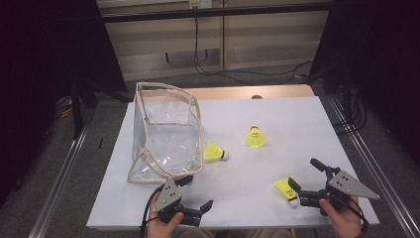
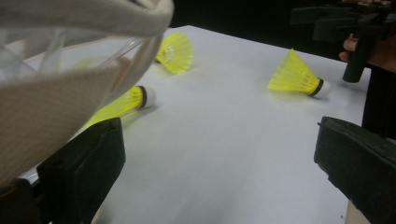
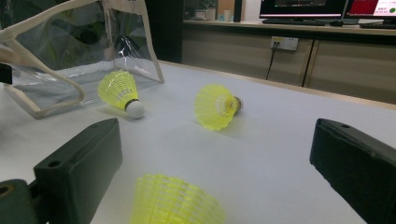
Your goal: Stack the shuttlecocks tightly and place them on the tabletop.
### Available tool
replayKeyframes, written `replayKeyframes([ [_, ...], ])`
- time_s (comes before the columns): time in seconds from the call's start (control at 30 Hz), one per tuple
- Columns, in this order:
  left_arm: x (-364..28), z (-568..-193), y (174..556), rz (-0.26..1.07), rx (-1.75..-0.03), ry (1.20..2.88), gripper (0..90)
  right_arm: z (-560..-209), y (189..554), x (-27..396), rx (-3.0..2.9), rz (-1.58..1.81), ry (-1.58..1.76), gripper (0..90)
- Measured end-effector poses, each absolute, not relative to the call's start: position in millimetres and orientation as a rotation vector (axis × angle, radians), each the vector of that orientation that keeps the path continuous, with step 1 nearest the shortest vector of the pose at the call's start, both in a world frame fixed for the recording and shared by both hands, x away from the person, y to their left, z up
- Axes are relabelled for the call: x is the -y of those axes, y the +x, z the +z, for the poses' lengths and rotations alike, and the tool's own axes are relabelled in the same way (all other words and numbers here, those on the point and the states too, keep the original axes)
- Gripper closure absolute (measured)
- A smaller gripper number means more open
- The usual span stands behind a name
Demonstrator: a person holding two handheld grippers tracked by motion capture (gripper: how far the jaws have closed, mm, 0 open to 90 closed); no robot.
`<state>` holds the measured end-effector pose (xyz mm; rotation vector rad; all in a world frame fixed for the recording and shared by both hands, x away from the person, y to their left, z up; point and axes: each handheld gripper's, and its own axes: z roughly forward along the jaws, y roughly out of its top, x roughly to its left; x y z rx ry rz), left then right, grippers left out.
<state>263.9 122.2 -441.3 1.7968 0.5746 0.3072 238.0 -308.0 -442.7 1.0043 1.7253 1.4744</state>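
Approach step: right hand-held gripper (image 1: 305,175), jaws wide and empty, straddles the nearest yellow shuttlecock (image 1: 287,188) on the counter (image 1: 297,124); left hand-held gripper (image 1: 196,192) waits open by the clear pouch (image 1: 166,134); closing follows.

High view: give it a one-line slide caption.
Open right gripper nears a shuttlecock; clear bag stands opposite.

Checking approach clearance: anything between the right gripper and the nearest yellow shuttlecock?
Nothing visible. The right gripper is open, and the nearest shuttlecock lies on the white table cover right at its jaws; in the right gripper view its skirt sits between them. The other two shuttlecocks and the clear bag lie farther off.
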Motion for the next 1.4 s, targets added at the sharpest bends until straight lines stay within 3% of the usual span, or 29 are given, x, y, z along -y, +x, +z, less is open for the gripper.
replayKeyframes([
  [0.8, -65, -446, 266, 0.308, -0.555, 1.781, 2.3, -440, 237, 309, -1.706, 1.477, 1.005, 2.2],
  [1.4, -28, -439, 277, 0.372, -0.643, 1.787, 1.4, -440, 237, 310, -1.703, 1.471, 1.007, 2.3],
])
